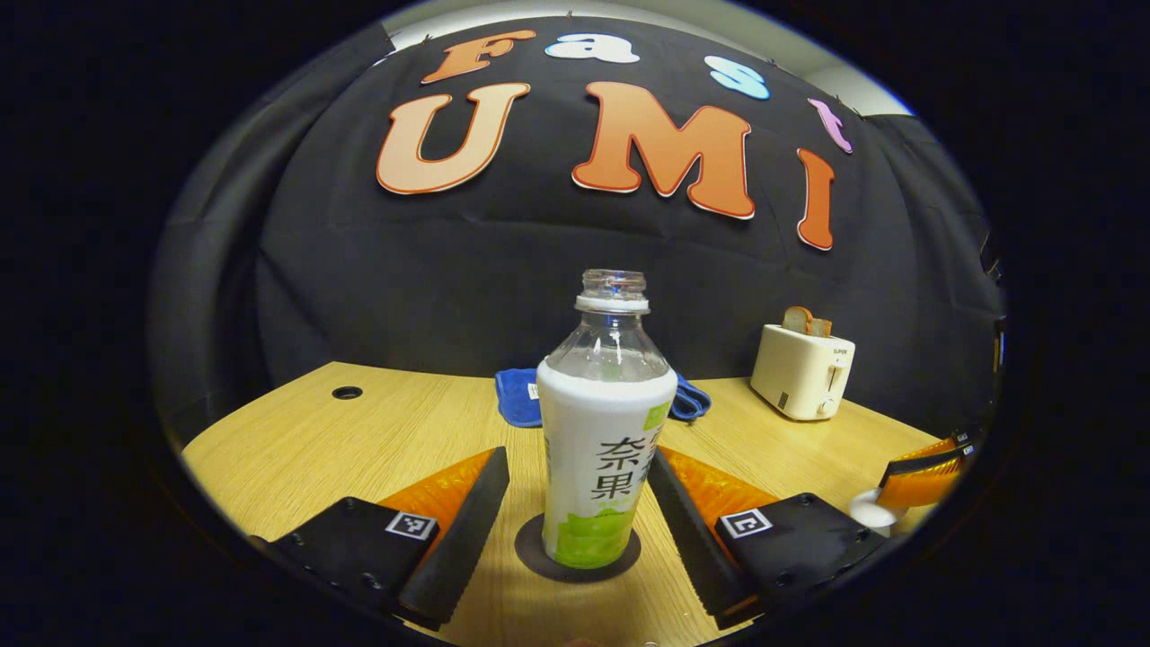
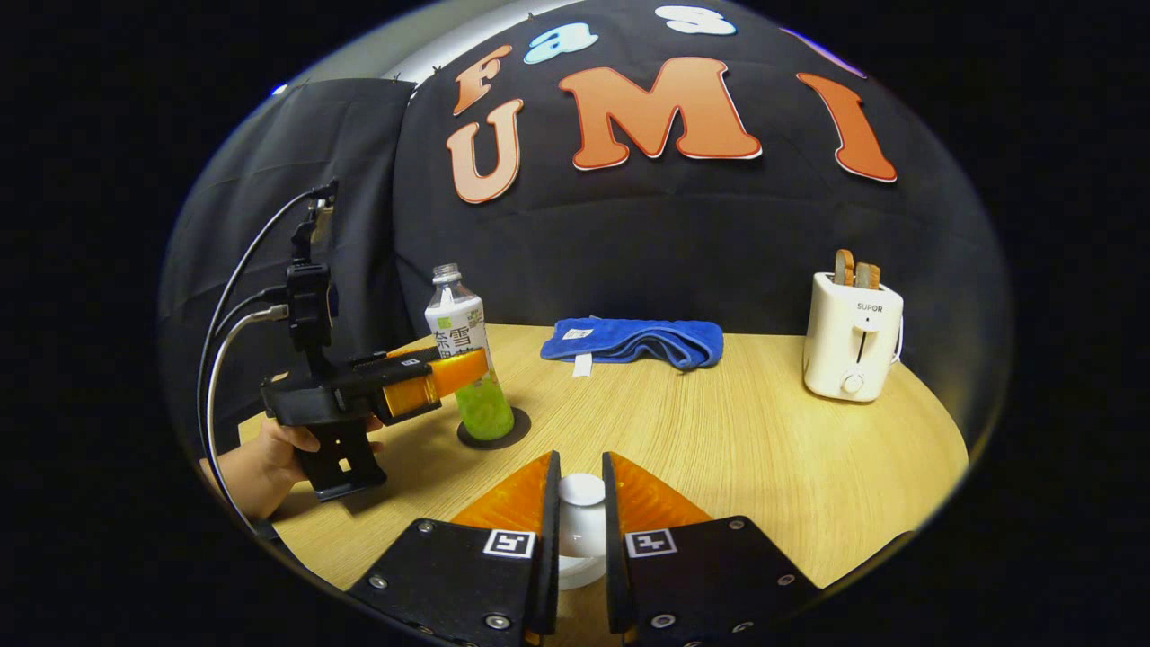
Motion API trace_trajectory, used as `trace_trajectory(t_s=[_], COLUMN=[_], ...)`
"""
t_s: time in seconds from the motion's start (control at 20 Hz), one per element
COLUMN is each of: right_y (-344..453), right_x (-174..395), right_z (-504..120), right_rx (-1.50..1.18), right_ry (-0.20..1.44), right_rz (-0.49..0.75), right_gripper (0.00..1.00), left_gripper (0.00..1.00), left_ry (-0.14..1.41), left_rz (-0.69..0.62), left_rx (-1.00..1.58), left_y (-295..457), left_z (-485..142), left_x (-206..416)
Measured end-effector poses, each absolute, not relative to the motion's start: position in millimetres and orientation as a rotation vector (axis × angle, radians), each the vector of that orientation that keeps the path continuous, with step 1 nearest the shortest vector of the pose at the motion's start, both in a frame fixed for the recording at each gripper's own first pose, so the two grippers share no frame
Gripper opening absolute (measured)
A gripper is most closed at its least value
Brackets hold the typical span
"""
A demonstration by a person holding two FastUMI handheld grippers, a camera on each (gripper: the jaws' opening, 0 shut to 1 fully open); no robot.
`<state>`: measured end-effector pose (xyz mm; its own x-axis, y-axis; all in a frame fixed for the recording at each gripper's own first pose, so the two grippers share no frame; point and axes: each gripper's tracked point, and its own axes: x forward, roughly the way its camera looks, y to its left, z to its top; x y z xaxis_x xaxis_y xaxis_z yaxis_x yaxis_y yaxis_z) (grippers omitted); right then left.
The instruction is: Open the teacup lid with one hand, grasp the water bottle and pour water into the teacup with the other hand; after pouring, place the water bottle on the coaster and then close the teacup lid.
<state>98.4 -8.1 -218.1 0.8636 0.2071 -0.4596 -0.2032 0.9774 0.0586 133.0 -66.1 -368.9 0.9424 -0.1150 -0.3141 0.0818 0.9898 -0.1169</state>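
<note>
Left gripper view: coaster (image 1: pixel 532 548) mostly covered by the water bottle (image 1: pixel 606 440) standing on it; only a dark ring shows. Blue towel (image 1: pixel 518 396) hidden in the middle behind the bottle. Teacup lid (image 1: pixel 870 510) cut off at the picture's edge; cup body not visible there. Right gripper view: teacup (image 2: pixel 575 564) largely screened by the right gripper (image 2: pixel 579 508) fingers, so contact of both on the lid knob cannot be confirmed. Bottle's far side blocked by the left gripper (image 2: pixel 454 370) finger; grip uncertain. Hand (image 2: pixel 269 454) partly cut off.
</note>
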Motion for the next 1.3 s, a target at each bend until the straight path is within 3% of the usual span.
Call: trace_trajectory(t_s=[0.6,1.3], right_y=[4,13], right_x=[91,86], right_z=[-225,-229], right_rx=[-0.029,-0.153], right_ry=[0.444,0.360], right_rz=[0.231,0.173], right_gripper=[0.23,0.22], left_gripper=[0.97,0.98], left_ry=[0.319,0.269], left_rz=[-0.133,-0.069], left_rx=[-0.053,-0.089], left_y=[-72,-57], left_z=[-363,-335], left_x=[97,67])
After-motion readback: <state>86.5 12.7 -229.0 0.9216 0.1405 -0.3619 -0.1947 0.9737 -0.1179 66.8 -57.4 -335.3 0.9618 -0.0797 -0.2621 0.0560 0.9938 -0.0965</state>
